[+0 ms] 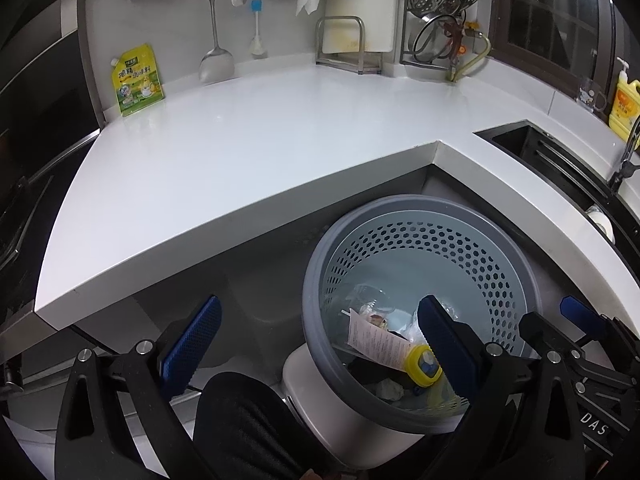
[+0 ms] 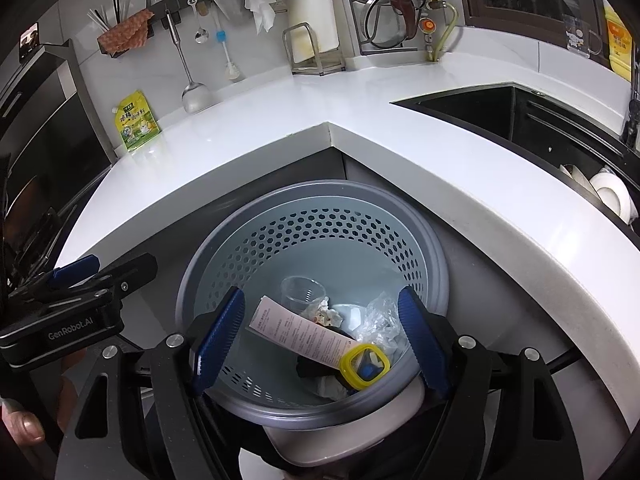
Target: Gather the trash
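Note:
A round grey perforated trash bin (image 1: 420, 202) stands on the floor under the corner of the white countertop. Inside it lie a long paper receipt (image 2: 304, 330), a yellow square cap (image 2: 366, 366), a clear plastic cup (image 2: 302, 292), crumpled clear wrap (image 2: 380, 316) and a paper wad. Over the bin's left rim my left gripper (image 1: 318, 344) hangs open, its blue pads far apart and bare. My right gripper (image 2: 320, 340) is open right above the bin's mouth, and nothing sits between its pads. The two grippers hover side by side, both tilted downward.
The white L-shaped countertop (image 1: 248, 148) wraps around the bin. A yellow-green pouch (image 1: 138, 80) leans at its back left. A black sink (image 2: 500, 112) lies to the right, with a yellow soap bottle (image 1: 624, 104) behind it. Utensils, cloths and racks hang on the back wall.

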`<state>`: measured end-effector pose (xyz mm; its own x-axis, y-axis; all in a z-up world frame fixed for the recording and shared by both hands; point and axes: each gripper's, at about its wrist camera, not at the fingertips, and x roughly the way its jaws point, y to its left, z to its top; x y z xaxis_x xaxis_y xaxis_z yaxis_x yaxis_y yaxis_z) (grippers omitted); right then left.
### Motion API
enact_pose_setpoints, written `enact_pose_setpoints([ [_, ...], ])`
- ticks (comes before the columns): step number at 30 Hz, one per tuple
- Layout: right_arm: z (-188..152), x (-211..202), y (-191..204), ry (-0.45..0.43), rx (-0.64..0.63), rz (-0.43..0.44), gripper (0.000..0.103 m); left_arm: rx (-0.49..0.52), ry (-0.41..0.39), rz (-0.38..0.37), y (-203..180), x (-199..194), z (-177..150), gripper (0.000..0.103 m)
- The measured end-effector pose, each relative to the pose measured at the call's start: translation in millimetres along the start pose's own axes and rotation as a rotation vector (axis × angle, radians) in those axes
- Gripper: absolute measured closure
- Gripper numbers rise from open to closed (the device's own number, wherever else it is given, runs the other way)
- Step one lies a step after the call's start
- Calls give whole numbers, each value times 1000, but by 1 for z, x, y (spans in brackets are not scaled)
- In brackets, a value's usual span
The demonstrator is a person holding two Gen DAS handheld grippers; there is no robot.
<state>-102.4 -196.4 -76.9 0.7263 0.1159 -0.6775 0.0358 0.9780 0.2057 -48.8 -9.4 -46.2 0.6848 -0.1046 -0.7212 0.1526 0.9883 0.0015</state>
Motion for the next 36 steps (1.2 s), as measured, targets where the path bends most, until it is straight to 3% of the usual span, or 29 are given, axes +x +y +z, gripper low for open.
enact_pose_setpoints([
  [36, -1, 1, 2, 1, -7, -29, 28, 11, 38, 14, -5, 9, -7, 6],
])
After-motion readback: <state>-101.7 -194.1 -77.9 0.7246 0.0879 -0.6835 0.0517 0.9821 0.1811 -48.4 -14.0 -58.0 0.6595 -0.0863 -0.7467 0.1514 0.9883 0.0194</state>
